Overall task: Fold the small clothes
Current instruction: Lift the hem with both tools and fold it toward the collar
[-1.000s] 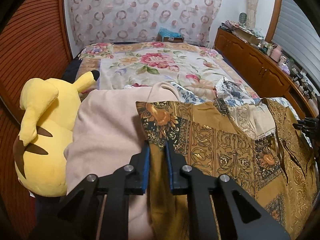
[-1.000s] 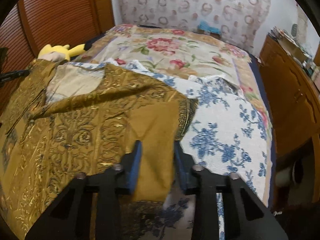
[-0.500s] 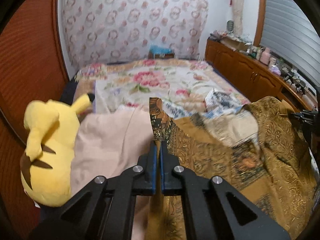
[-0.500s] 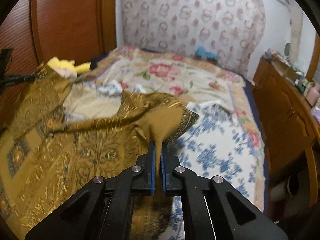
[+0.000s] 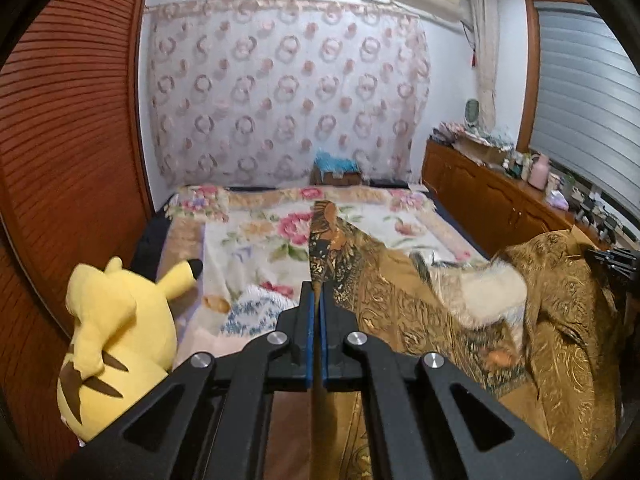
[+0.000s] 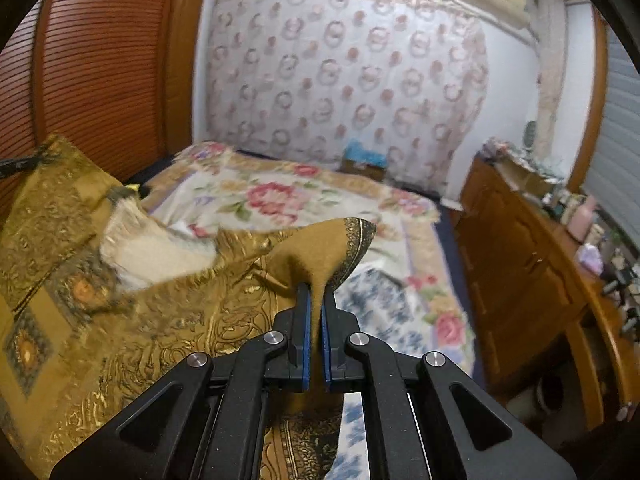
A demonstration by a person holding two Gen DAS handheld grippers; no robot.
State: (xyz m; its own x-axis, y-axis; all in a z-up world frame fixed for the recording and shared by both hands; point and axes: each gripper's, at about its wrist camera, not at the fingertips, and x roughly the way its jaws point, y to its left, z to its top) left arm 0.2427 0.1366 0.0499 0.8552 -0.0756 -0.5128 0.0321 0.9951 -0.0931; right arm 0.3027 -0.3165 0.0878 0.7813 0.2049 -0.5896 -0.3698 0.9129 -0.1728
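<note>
A mustard-gold patterned garment [image 5: 400, 308] with a pale inner lining [image 5: 492, 292] hangs lifted above the bed. My left gripper [image 5: 315, 292] is shut on its left edge, and a dark-bordered corner sticks up beyond the jaws. My right gripper [image 6: 316, 294] is shut on the other corner of the same garment [image 6: 168, 320], which folds up past the jaws as a flap with a black trim. The far end of each gripper shows in the other's view at the frame edge. The cloth sags between the two grips.
A yellow plush toy [image 5: 116, 332] sits at the bed's left side by the wooden louvred wardrobe [image 5: 60, 140]. A blue-flowered white cloth [image 6: 384, 300] and a pinkish cloth [image 5: 200, 344] lie on the floral bedspread [image 5: 256, 236]. A wooden cabinet [image 6: 520, 280] with clutter lines the right side.
Both grippers closed on the garment's corners and rose, lifting the cloth off the bed. The views tipped up toward the far wall, and the beige cloth dropped out of the centre.
</note>
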